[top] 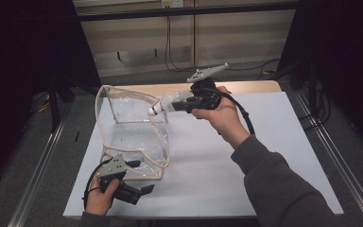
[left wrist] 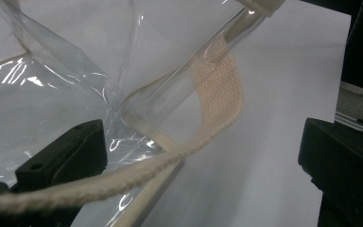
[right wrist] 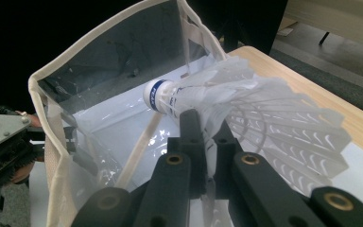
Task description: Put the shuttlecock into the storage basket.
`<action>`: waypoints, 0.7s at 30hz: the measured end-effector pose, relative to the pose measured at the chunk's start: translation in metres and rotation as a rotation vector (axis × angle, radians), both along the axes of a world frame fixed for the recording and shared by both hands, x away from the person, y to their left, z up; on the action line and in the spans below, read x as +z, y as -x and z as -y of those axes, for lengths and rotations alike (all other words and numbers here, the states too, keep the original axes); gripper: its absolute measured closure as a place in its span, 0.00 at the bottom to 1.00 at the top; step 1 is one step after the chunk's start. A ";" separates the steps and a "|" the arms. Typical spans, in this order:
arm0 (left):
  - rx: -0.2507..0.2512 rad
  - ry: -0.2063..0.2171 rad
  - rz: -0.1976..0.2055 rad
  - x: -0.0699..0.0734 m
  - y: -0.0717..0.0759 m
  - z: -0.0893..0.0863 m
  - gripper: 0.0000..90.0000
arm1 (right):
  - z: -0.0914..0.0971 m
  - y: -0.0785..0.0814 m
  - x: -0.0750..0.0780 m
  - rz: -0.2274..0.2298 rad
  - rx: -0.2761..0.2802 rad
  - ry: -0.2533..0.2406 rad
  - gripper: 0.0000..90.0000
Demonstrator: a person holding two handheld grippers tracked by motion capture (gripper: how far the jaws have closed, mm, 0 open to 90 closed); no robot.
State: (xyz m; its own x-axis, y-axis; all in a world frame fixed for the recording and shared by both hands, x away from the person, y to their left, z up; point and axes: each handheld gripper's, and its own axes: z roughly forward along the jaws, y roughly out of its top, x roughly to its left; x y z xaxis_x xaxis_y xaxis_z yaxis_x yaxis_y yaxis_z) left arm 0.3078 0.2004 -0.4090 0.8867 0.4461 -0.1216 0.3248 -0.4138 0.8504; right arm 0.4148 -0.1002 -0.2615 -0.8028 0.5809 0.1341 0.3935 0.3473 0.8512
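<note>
- One shuttlecock (right wrist: 227,97) sits clenched in the right claw (top: 182,105), its feathers pinched between the jaws and its cork nose pointing left, at the upper centre of the high view.
- It hangs above the rim of the clear bag (top: 132,127) on the tabletop (top: 264,156).
- The left claw (top: 144,190) at lower left stands released beside the bag's woven strap (left wrist: 217,101).

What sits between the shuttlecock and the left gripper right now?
In the high view, the clear bag stands between the shuttlecock and the left gripper.
</note>
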 end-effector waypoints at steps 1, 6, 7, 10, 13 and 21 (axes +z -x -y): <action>0.000 0.005 -0.002 0.000 0.000 0.000 0.02 | -0.002 0.000 0.001 0.001 0.001 0.003 0.98; 0.002 0.004 -0.001 0.000 0.000 0.000 0.02 | -0.013 0.001 0.003 0.010 0.015 0.021 0.98; 0.002 0.005 -0.001 0.000 0.000 0.000 0.02 | -0.015 0.000 0.003 0.008 0.017 0.020 0.98; 0.002 0.001 0.000 0.000 0.000 0.000 0.02 | -0.020 0.000 0.002 0.004 0.020 0.020 0.98; 0.000 0.003 0.000 0.000 0.000 0.000 0.02 | -0.024 0.000 0.001 0.005 0.029 0.025 0.98; -0.001 0.004 0.000 0.000 0.000 0.000 0.02 | -0.034 -0.003 0.001 0.010 0.039 0.035 0.98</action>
